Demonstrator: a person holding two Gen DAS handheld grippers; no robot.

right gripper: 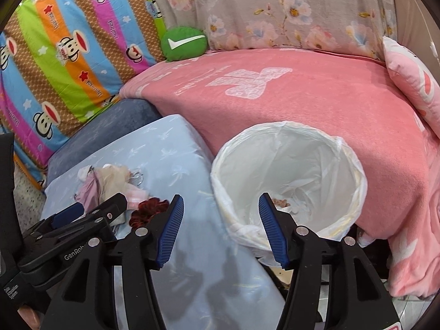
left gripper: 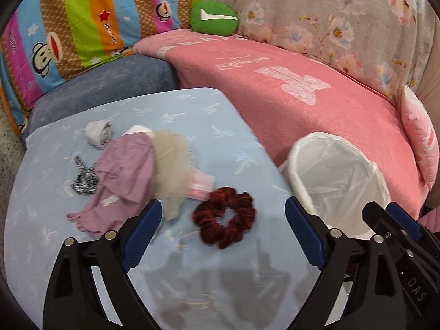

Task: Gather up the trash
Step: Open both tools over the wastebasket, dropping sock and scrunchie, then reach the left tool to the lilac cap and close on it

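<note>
On a light blue printed surface lie a dark red velvet scrunchie, a mauve garment with beige tulle, a black-and-white hair tie and a crumpled white tissue. My left gripper is open, its fingers standing either side of the red scrunchie without touching it. A white-lined bin stands to the right, with scraps at its bottom. My right gripper is open and holds nothing, its right finger over the bin's mouth. The red scrunchie shows beside the left gripper.
A pink blanket covers the sofa seat behind the bin. Against the back lean a striped monkey-print cushion, a green round cushion and a floral cover. A dark blue cushion lies behind the blue surface.
</note>
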